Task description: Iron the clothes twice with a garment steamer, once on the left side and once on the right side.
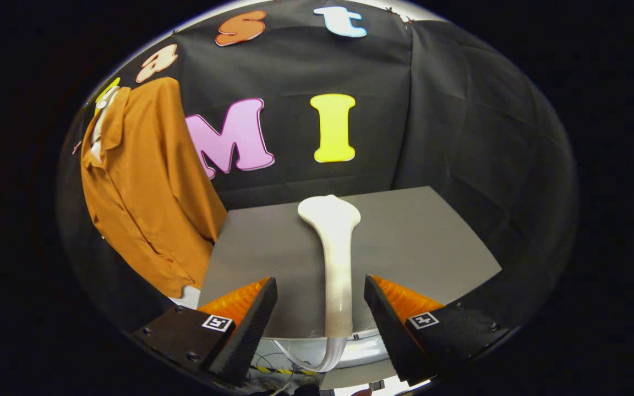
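Observation:
A white garment steamer (334, 247) lies on the grey table (432, 236), its wide head pointing away from me and its slim handle running back between my fingers. My gripper (321, 279) is open around the handle, with a gap on each side and neither finger touching it. An orange shirt (146, 181) hangs on a pale hanger (107, 99) against the booth wall, off to the left beyond the table's edge.
The steamer's white cord (317, 360) curls down below the table's near edge between my fingers. Black cloth walls close in the table at the back and right. Bare table surface lies on both sides of the steamer.

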### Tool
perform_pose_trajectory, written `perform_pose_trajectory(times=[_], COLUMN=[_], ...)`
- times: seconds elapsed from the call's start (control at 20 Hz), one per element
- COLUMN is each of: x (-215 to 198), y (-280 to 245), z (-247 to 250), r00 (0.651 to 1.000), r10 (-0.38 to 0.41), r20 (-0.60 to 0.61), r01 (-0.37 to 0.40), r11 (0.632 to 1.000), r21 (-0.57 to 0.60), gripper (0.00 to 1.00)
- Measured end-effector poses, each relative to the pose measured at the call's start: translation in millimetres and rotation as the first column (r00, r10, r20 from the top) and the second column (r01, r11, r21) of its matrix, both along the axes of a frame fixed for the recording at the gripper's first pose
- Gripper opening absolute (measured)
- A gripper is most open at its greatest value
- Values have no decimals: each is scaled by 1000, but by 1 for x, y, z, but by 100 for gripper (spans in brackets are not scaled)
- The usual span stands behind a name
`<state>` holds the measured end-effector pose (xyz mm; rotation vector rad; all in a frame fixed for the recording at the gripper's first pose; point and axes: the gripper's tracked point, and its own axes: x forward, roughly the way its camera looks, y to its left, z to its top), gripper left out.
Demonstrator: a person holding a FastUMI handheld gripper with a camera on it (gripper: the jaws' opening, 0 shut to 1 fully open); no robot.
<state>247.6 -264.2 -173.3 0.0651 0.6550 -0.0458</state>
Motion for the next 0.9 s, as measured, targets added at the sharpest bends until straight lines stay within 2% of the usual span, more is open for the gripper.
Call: perform_pose_trajectory(times=[0.15,0.25,0.35,0.4,0.45,0.5,0.65,0.9], x=[16,21,23,30,30,31,30,14], y=[-7,-5,-11,-6,-6,-6,-6,-12], z=[-31,-46,-59,-68,-58,-61,-51,-14], r00=[997,993,987,988,990,992,995,996], r10=[0,12,22,37,56,60,84,35], r20=[-80,-122,-162,-149,-127,-108,-54,81], r01=[1,-10,-22,-33,-52,-53,-77,-42], r11=[1000,1000,1000,999,998,997,991,995], r21=[10,16,-1,25,33,60,113,93], gripper=[99,84,61,51,40,40,27,26])
